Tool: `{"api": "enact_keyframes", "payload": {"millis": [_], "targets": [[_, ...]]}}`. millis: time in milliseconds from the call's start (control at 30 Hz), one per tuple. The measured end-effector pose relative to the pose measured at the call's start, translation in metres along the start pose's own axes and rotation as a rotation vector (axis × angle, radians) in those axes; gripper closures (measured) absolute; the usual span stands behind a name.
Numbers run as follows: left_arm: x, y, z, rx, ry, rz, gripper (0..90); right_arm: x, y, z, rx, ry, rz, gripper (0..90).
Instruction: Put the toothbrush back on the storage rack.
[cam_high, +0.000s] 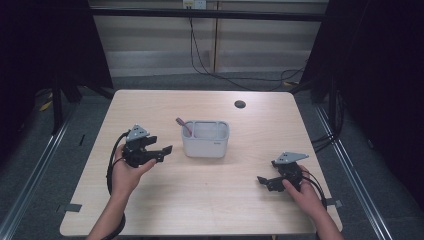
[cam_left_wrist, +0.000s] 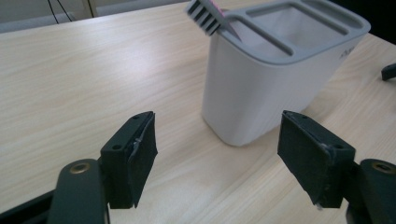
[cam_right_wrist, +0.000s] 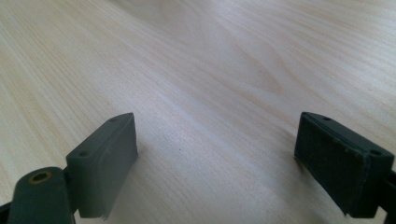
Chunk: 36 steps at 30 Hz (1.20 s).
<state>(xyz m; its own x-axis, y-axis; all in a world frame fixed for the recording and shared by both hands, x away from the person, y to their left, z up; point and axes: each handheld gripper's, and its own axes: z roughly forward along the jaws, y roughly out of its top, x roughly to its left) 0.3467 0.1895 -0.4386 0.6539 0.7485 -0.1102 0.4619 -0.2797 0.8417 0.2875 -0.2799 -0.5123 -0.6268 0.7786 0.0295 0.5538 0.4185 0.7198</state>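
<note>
A white holder (cam_high: 205, 140) with grey rim and two compartments stands mid-table. A pink-handled brush with a grey head (cam_high: 183, 125) leans out of its left compartment. In the left gripper view the holder (cam_left_wrist: 275, 70) is close ahead, the brush head (cam_left_wrist: 204, 16) poking over its rim. My left gripper (cam_high: 165, 150) hovers left of the holder, jaws open and empty, seen wide apart as the left gripper (cam_left_wrist: 217, 158). My right gripper (cam_high: 264, 181) rests low near the table's right front, open and empty, seen over bare wood as the right gripper (cam_right_wrist: 217, 163).
The wooden table (cam_high: 150, 200) has a dark round cable hole (cam_high: 240, 104) at the back. Black cables (cam_high: 215, 70) run over the floor behind. Metal rails and dark curtains flank both sides of the table.
</note>
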Motion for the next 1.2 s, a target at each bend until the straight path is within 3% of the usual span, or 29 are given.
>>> {"api": "enact_keyframes", "payload": {"millis": [433, 933, 1200], "targets": [[0.009, -0.018, -0.006, 0.019, 0.009, -0.011, 27.8, 0.000, 0.000, 0.000, 0.000, 0.000, 0.000, 12.6], [0.023, -0.036, -0.018, 0.060, 0.026, 0.007, 27.5, 0.000, 0.000, 0.000, 0.000, 0.000, 0.000, 12.6], [0.031, -0.046, -0.024, 0.068, 0.042, -0.009, 27.4, 0.000, 0.000, 0.000, 0.000, 0.000, 0.000, 12.6]]}}
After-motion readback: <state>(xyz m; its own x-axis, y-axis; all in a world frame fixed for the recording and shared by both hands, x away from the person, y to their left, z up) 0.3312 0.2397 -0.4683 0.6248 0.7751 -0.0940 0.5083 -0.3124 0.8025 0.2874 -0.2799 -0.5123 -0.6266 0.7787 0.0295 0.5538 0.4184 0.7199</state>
